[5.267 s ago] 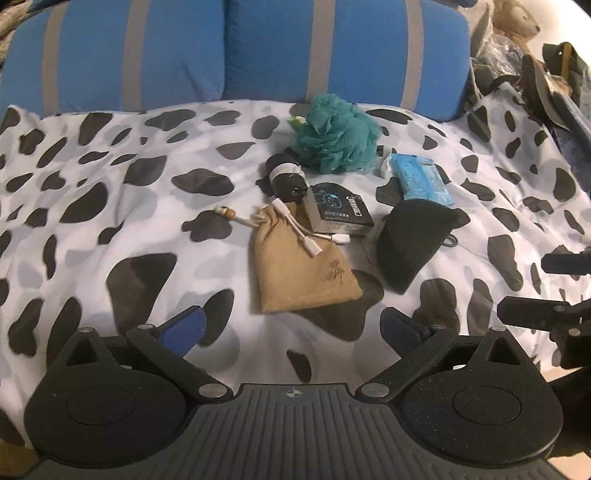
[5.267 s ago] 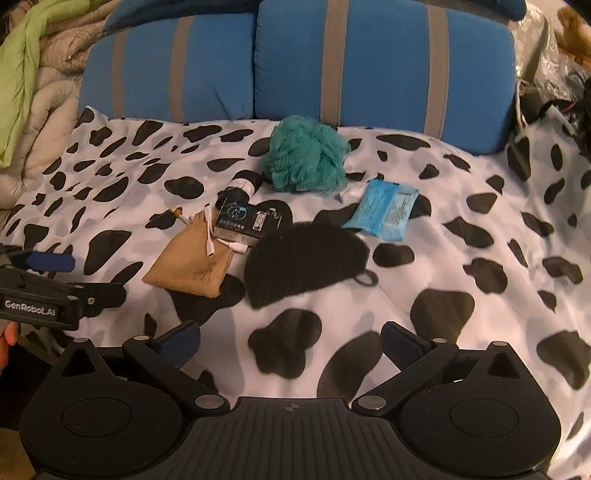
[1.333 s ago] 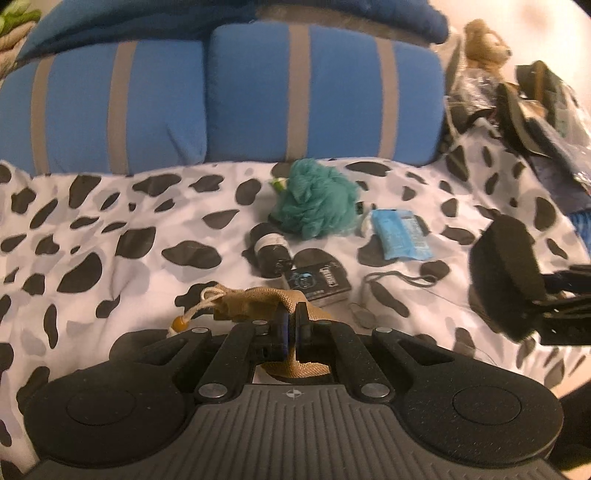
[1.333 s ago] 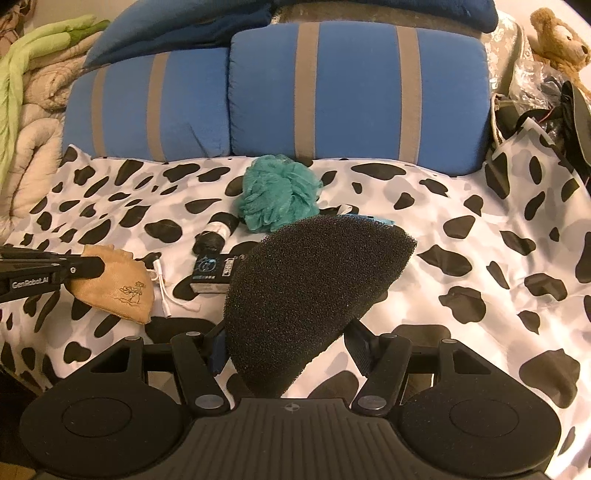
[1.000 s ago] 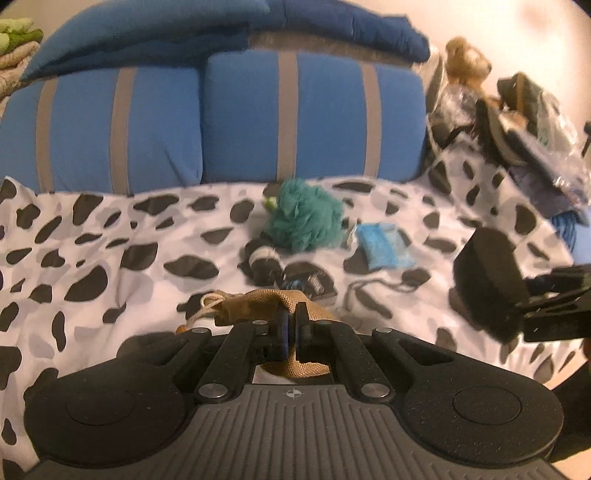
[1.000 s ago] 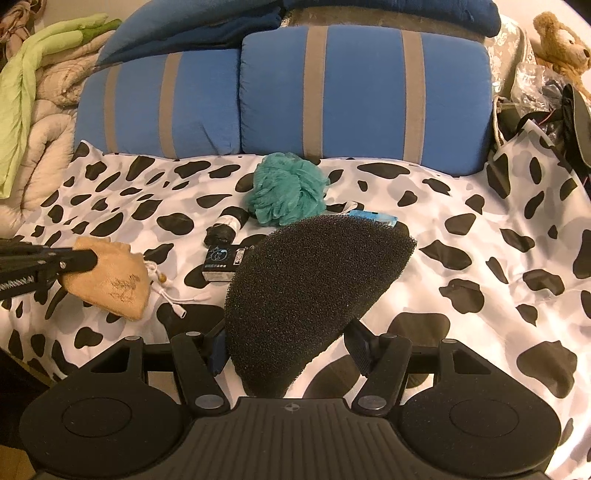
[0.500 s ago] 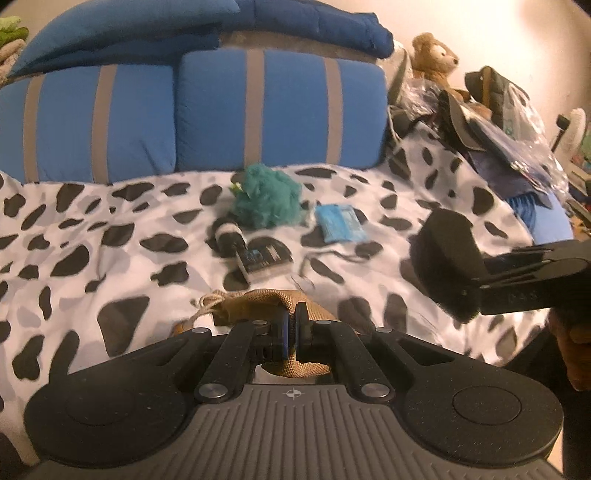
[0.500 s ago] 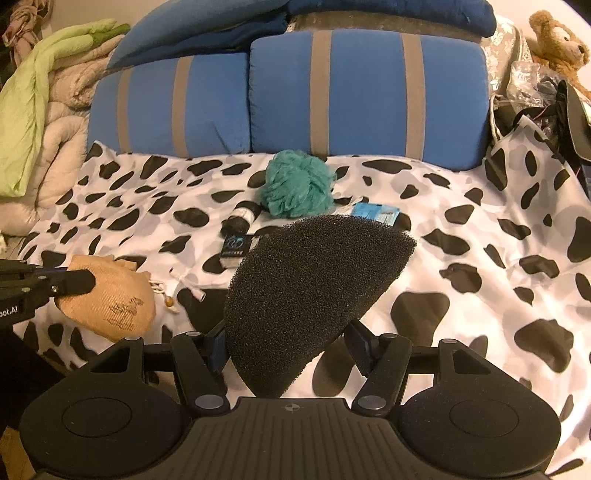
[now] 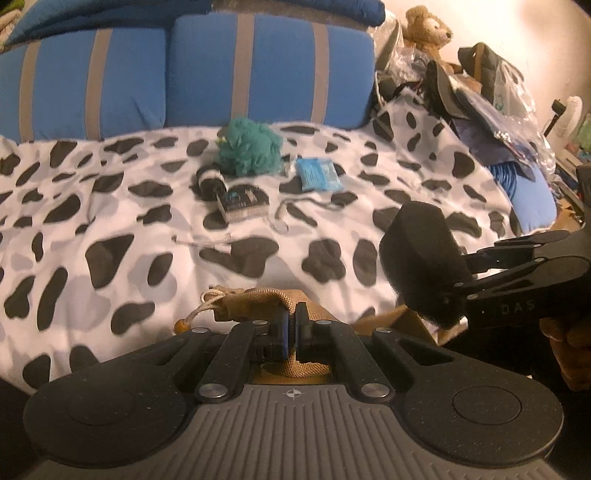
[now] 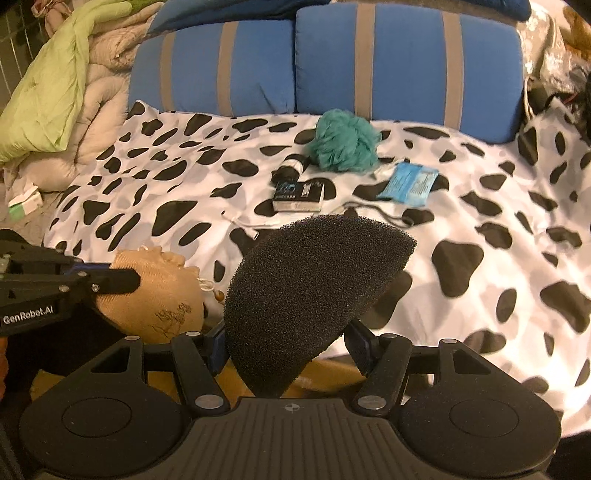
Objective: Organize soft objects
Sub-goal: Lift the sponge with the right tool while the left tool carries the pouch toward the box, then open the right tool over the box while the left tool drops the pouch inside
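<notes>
My left gripper [image 9: 292, 325] is shut on a tan drawstring pouch [image 9: 258, 301], held near the bed's front edge; the pouch [image 10: 159, 291] also shows at the left of the right wrist view. My right gripper [image 10: 288, 341] is shut on a black half-round foam sponge [image 10: 314, 291], lifted clear of the bed; the sponge [image 9: 421, 266] sits at the right of the left wrist view. On the cow-print cover lie a teal bath pouf [image 9: 249, 153], a blue tissue pack [image 9: 317, 173], a small dark box [image 9: 242, 201] and a black-and-white tube [image 9: 210, 181].
Blue striped pillows [image 10: 332, 62] line the back of the bed. A green and beige quilt [image 10: 62, 85] is piled at the left. A teddy bear [image 9: 428, 29], bags and clutter [image 9: 491, 110] crowd the right side. A white cable [image 9: 203, 242] and a black cord loop [image 10: 384, 216] lie mid-bed.
Both grippers have pulled back toward the bed's front edge with the pouch and the sponge still held. The items on the cover look farther away and have stayed put.
</notes>
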Demonstrator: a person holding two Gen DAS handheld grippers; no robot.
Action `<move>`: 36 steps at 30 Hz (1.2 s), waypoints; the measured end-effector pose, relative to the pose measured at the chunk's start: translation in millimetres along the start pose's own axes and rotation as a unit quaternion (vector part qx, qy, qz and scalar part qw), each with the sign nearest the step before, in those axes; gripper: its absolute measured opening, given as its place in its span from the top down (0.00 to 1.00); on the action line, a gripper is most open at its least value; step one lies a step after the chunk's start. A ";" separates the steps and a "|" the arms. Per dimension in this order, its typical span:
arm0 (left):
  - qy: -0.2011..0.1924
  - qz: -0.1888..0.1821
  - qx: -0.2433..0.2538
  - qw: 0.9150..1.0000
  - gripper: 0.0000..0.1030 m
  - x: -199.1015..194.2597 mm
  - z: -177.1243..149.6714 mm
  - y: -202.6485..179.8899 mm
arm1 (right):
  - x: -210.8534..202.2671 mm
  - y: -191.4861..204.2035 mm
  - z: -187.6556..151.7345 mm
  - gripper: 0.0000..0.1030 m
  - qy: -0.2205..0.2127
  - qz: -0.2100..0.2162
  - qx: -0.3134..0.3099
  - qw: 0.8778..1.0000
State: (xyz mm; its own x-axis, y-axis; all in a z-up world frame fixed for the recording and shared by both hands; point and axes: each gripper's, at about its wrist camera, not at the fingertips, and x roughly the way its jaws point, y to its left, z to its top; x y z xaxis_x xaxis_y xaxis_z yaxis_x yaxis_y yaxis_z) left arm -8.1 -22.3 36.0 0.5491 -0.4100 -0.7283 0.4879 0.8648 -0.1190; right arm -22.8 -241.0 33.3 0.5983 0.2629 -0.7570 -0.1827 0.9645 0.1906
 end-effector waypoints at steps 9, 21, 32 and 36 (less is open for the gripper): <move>0.073 -0.009 -0.005 0.997 0.97 9.6 -13.5 -6.0 | 6.6 15.3 -22.9 0.35 0.072 0.025 0.006 0.997; 0.150 -0.018 0.002 0.988 0.97 18.1 -27.7 -13.9 | 31.4 33.5 -43.2 0.35 0.172 0.023 -0.019 0.985; 0.208 0.007 -0.001 0.978 0.87 32.9 -34.9 -12.3 | 48.8 37.9 -47.3 0.13 0.221 0.001 -0.029 0.975; 0.231 0.028 -0.016 0.973 0.49 42.1 -36.9 -6.2 | 46.7 32.2 -43.0 0.02 0.208 -0.004 -0.016 0.978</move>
State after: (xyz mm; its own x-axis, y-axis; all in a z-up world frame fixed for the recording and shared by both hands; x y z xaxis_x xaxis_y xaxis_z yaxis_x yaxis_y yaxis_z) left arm -13.0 -34.2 -18.8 0.2080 -0.1945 -0.9586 0.4400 0.8939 -0.0859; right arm -34.3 -198.7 -22.8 0.2315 0.2165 -0.9484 -0.2075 0.9635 0.1693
